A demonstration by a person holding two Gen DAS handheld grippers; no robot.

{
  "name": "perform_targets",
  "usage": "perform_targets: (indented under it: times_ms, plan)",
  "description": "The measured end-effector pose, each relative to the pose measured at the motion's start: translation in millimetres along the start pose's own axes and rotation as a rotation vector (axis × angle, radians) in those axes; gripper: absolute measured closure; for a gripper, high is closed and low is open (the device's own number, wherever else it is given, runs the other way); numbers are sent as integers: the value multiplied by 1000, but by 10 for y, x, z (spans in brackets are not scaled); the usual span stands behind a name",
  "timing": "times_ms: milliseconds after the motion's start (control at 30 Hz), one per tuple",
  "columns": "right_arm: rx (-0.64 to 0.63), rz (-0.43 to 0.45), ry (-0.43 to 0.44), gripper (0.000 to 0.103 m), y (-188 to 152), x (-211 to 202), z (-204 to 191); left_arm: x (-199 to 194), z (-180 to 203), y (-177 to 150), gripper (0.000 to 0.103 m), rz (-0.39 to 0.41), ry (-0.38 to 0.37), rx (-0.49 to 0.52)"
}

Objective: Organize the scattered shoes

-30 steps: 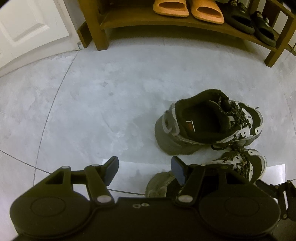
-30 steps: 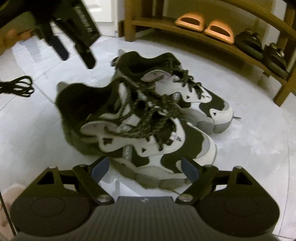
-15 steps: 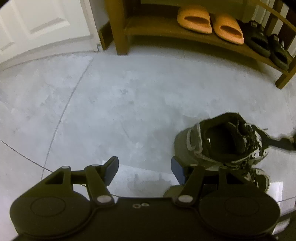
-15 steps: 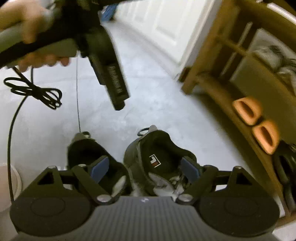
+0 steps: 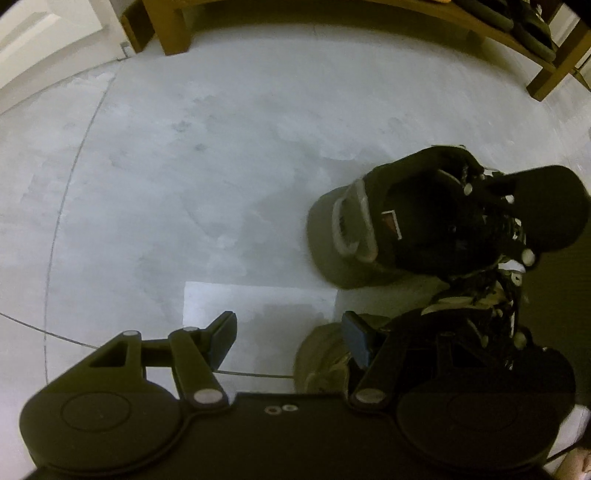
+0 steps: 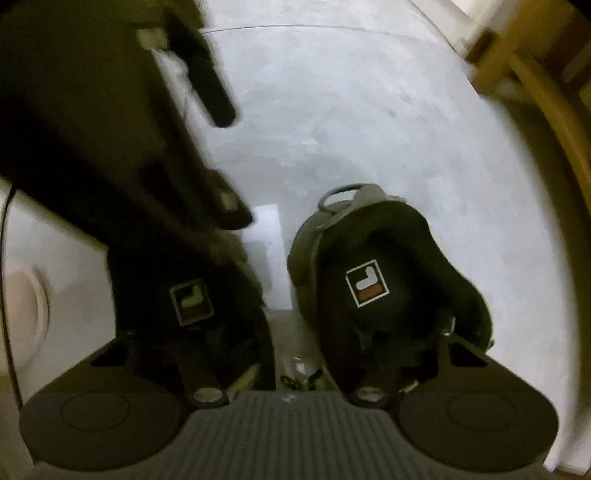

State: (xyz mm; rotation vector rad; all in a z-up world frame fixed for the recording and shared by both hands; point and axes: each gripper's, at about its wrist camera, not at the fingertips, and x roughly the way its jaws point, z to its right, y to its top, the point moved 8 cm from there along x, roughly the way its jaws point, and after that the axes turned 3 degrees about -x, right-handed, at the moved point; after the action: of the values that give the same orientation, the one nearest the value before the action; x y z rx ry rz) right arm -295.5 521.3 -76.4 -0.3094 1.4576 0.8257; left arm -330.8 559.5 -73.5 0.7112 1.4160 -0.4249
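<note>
Two black, grey and white sneakers stand side by side on the pale floor. In the left wrist view the far sneaker [image 5: 354,236] sits right of centre and the near sneaker [image 5: 325,365] lies partly under my open, empty left gripper [image 5: 288,339]. The right gripper's body [image 5: 546,214] hangs over the far sneaker. In the right wrist view I look straight down into both shoe openings, the right sneaker [image 6: 369,284] and the left sneaker [image 6: 192,302]. My right gripper [image 6: 295,354] is spread open, one finger down inside each shoe, fingertips hidden.
A wooden shoe rack [image 5: 173,33] runs along the back, with dark sandals [image 5: 524,29] on its low shelf. A white door [image 5: 44,40] stands at the far left. The rack's leg [image 6: 509,70] shows at the upper right of the right wrist view.
My right gripper has dropped onto the sneakers, its fingers now inside the two openings. My left gripper has shifted closer to the shoes and the rack has slid up out of view.
</note>
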Motion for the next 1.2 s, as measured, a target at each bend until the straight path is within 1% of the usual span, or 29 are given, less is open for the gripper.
perform_targets:
  times_ms: [33,100,167,200,300,333,367,400,433,467,500,567,600,633,667,700,733,767,800,833,867,900,967,1000,1033,1100,1133,1167,1200]
  plan:
    - [-18,5,-3,63,-24,-19,-21,4,16,-2,40,1,2,-7]
    - [-78,6,-10,64,-154,-83,-70,-7,31,-11,40,-8,-1,-11]
    - [-117,-20,2,65,-301,-127,-59,-51,132,-37,40,-10,-32,-18]
    - [-135,-35,8,65,-379,-154,-43,-108,236,-69,40,6,-51,-26]
    - [-227,-93,19,68,-718,-266,7,-175,402,-125,40,30,-61,-44]
    - [-303,-130,27,68,-976,-341,13,-194,503,-158,41,33,-79,-42]
    - [-355,-157,32,69,-1152,-391,21,-208,621,-198,41,30,-103,-37]
    - [-383,-183,34,69,-1283,-419,24,-208,793,-257,41,8,-150,-22]
    - [-433,-234,35,69,-1527,-471,20,-211,929,-304,41,-9,-187,-10]
    - [-460,-281,32,69,-1747,-515,9,-215,965,-314,41,-13,-195,-11]
    - [-488,-341,27,69,-2043,-576,-14,-216,1108,-359,41,-26,-224,-13]
    - [-481,-397,18,68,-2377,-661,-53,-220,1360,-428,41,-25,-243,-11]
    - [-451,-417,0,67,-2478,-685,-63,-213,1479,-460,41,-31,-247,6]
    - [-378,-445,-50,61,-2645,-736,-84,-205,1654,-501,41,-43,-257,39]
    - [-315,-440,-107,56,-2702,-781,-93,-204,1695,-501,41,-45,-261,49]
    - [-253,-427,-157,52,-2739,-835,-102,-208,1818,-511,41,-51,-273,85]
    - [-193,-399,-197,43,-2741,-902,-112,-228,1929,-509,41,-49,-283,125]
    - [-133,-370,-238,38,-2744,-970,-120,-257,2010,-488,41,-35,-288,163]
    - [-54,-335,-289,35,-2745,-1072,-131,-273,2035,-458,41,-22,-285,181]
    - [59,-286,-373,30,-2736,-1247,-140,-286,2057,-428,41,-10,-282,199]
    - [132,-250,-441,28,-2723,-1385,-141,-286,2070,-393,41,-2,-278,220]
    - [168,-237,-467,26,-2720,-1455,-148,-286,2084,-358,41,6,-273,241]
    - [335,-185,-585,18,-2707,-1781,-193,-280,2097,-292,41,12,-267,268]
    - [409,-167,-626,17,-2695,-1898,-205,-278,2102,-257,40,12,-265,276]
    - [507,-163,-625,15,-2682,-1923,-198,-286,2117,-216,40,13,-262,283]
    - [845,-144,-573,14,-2687,-1959,-198,-288,2121,-134,40,24,-251,306]
    - [1047,-123,-520,14,-2715,-1945,-214,-256,2115,-79,40,37,-242,319]
    - [1282,-83,-448,14,-2788,-1889,-256,-229,2105,-23,40,52,-232,333]
    - [1462,-41,-435,14,-2861,-1871,-280,-217,2076,35,40,74,-216,348]
